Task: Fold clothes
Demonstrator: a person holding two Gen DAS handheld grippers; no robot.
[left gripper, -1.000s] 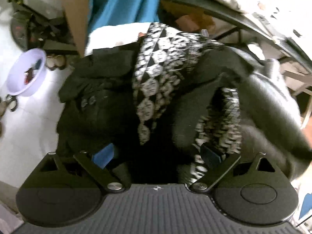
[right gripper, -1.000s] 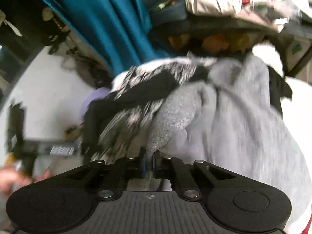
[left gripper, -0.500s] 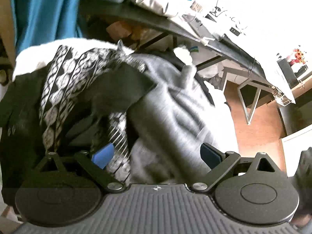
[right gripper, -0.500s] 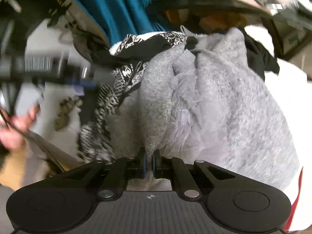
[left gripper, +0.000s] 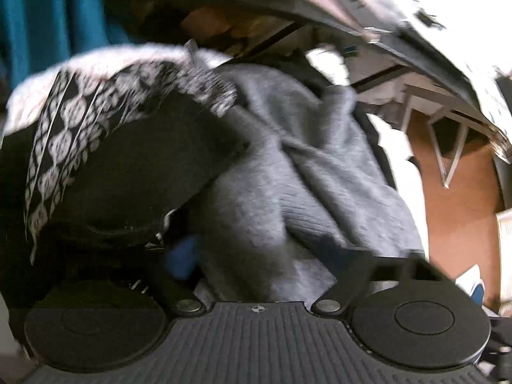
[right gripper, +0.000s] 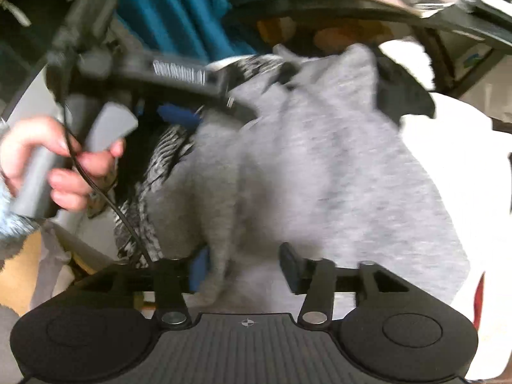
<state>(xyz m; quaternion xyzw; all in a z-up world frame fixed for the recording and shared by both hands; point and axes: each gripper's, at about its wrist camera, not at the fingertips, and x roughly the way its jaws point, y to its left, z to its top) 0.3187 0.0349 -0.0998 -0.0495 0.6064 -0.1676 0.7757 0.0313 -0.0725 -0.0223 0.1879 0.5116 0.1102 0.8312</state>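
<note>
Your right gripper (right gripper: 243, 270) has its jaws parted; they have just been opening, and a ridge of the grey sweater (right gripper: 336, 172) stands up between them, close against the left pad while the right pad stands clear of it, so nothing is pinched. Your left gripper (left gripper: 265, 256) has just been closing its jaws, yet they still stand apart around a thick fold of that same grey sweater (left gripper: 288, 192); the blur hides whether the blue pads press on the knit, so you cannot call it a grip from this view.

Out from the left jaws, a black garment (left gripper: 137, 172) lies just to the left of the grey fold, partly overlapping it, and a black-and-white patterned cloth (left gripper: 76, 118) drapes over the black one's upper edge. In the right wrist view the grey sweater spreads wide ahead of the jaws over a white surface (right gripper: 460, 147), with the patterned cloth (right gripper: 150, 198) bunched along its left side.

Further left in that view your left hand (right gripper: 57, 163) wraps the grey handle of the left gripper (right gripper: 179, 113), which reaches down onto the sweater's far left edge, a black cable (right gripper: 105, 198) trailing from it. Behind the pile hangs a teal curtain (right gripper: 166, 9), and a dark cluttered bench (right gripper: 352, 6) crosses the top of the frame
</note>
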